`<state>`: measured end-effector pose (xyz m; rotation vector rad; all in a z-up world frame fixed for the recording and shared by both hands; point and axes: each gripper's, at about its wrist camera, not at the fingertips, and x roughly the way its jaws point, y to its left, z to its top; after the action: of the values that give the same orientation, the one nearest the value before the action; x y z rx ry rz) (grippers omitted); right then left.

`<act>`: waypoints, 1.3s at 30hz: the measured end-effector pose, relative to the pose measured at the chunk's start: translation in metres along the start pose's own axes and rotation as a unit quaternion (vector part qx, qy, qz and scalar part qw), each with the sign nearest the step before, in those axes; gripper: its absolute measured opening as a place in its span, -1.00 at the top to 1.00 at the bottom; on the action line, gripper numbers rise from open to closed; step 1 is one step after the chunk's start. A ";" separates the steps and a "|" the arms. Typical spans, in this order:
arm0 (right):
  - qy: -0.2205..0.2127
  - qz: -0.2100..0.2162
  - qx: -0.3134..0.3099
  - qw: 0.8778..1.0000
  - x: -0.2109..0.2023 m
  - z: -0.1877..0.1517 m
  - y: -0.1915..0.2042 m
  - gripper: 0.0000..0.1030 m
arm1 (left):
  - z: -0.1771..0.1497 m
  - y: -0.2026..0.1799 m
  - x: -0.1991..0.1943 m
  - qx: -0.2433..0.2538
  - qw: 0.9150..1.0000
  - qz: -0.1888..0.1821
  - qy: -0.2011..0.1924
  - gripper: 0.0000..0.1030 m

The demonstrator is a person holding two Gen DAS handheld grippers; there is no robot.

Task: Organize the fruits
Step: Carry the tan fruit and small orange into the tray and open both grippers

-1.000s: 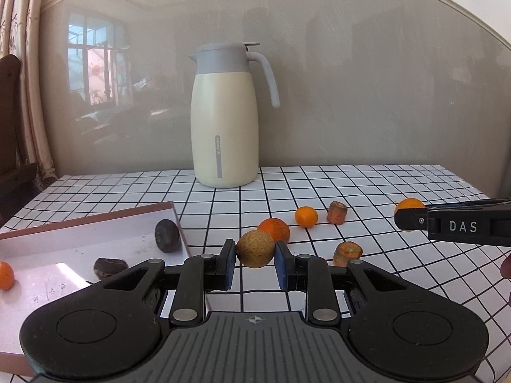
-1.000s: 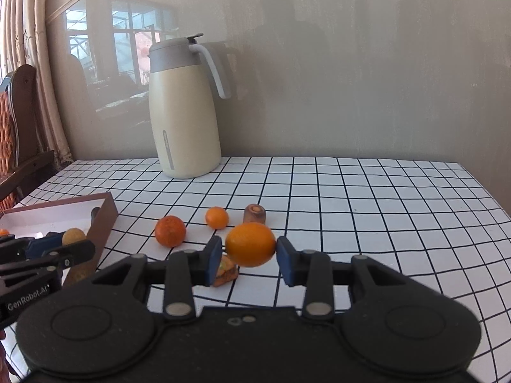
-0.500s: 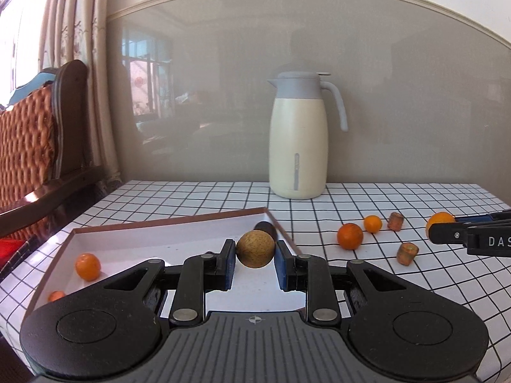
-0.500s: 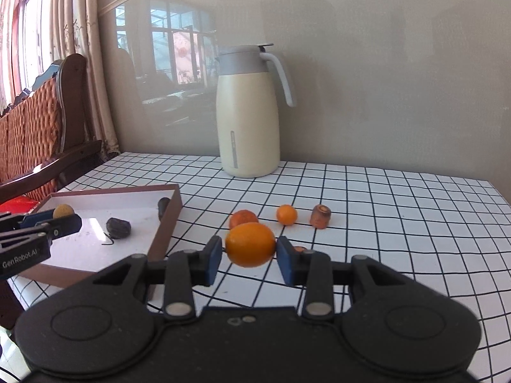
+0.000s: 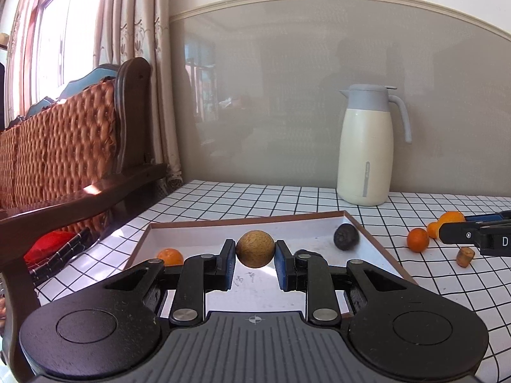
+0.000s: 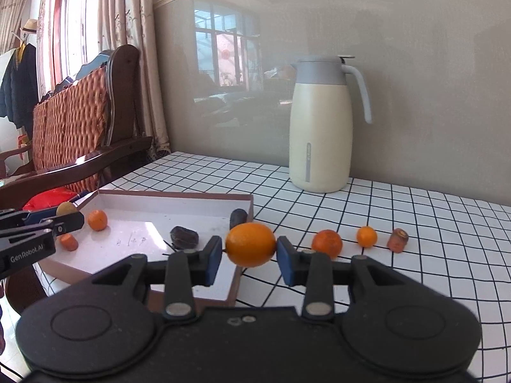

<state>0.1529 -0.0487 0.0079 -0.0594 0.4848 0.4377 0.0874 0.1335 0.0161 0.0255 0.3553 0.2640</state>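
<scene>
The left gripper is squeezing a small brown fruit over the tray, and the right gripper squeezes an orange at the tray's edge; both look light, round and rolly, so hold their middles gently.

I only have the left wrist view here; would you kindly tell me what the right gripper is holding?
Observer: The right gripper is shut on an orange, pinched between its fingers.
Operator: Thank you. Is anything in the tray hidden behind the left gripper?
Observer: Yes, a small orange stub lies in the tray, near the small orange.
</scene>
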 end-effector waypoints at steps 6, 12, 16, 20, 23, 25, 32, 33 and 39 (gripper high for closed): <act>-0.001 0.017 -0.013 1.000 0.012 0.007 0.020 0.44 | 0.001 0.026 0.002 -0.005 1.000 0.028 -0.007 0.49; -0.007 0.034 -0.025 0.999 0.026 0.018 0.038 0.44 | 0.005 0.055 0.013 -0.023 0.998 0.055 -0.005 0.49; -0.011 0.041 -0.022 0.999 0.038 0.027 0.047 0.44 | 0.006 0.065 0.021 -0.029 0.998 0.064 -0.003 0.49; -0.013 0.047 -0.024 0.999 0.050 0.032 0.056 0.44 | 0.009 0.068 0.032 -0.031 0.997 0.065 -0.002 0.49; -0.011 0.047 -0.020 0.999 0.060 0.035 0.057 0.44 | 0.011 0.072 0.042 -0.034 0.997 0.067 -0.001 0.49; -0.010 0.046 -0.015 0.999 0.067 0.037 0.057 0.44 | 0.011 0.076 0.049 -0.039 0.997 0.069 0.001 0.49; -0.005 0.038 -0.014 0.999 0.093 0.046 0.055 0.44 | 0.010 0.081 0.067 -0.037 0.997 0.066 0.014 0.49; -0.003 0.037 -0.013 0.999 0.096 0.047 0.053 0.44 | 0.010 0.081 0.069 -0.036 0.997 0.065 0.015 0.49; 0.006 0.035 -0.010 0.999 0.112 0.046 0.051 0.44 | 0.011 0.081 0.080 -0.038 0.997 0.066 0.018 0.49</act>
<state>0.2403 0.0488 -0.0002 -0.0652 0.4951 0.5109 0.1435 0.2326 0.0046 -0.0308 0.3805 0.4085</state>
